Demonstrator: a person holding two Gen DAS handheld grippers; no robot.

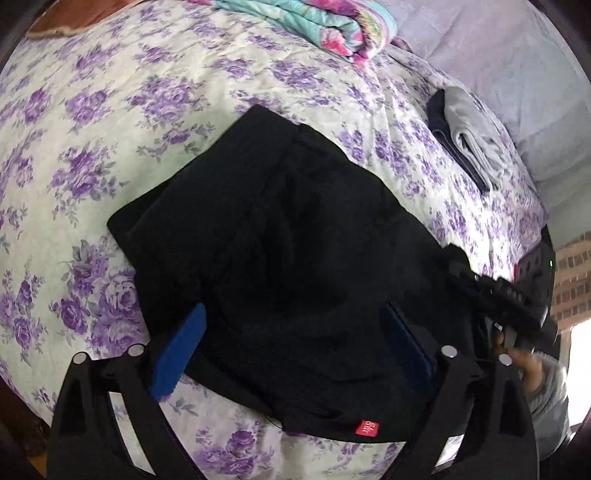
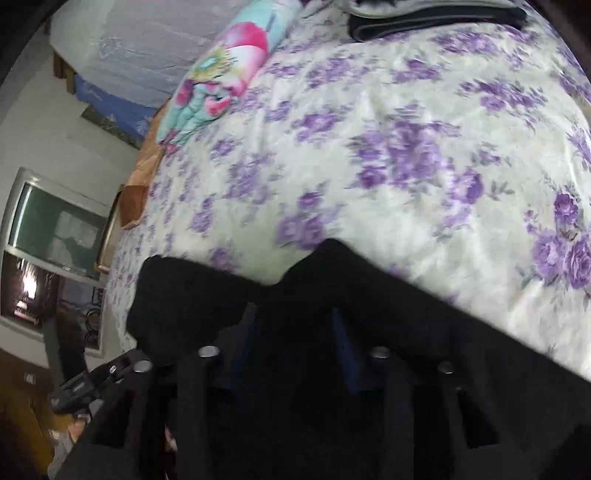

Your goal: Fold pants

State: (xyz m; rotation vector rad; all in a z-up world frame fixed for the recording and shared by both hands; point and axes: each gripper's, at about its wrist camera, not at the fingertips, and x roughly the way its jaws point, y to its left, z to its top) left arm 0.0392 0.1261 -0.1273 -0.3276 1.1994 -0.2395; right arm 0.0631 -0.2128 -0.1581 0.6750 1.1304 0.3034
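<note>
Both tools differed: left tool [image 1: 291, 354] gaped above limp black pants [image 1: 280, 236]; right tool [image 2: 295, 332] seemingly clenched their soft edge.

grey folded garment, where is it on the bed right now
In the left wrist view the grey folded garment lies at the upper right on the floral bedspread, on a dark folded item, beyond the black pants and right of the colourful blanket.
</note>
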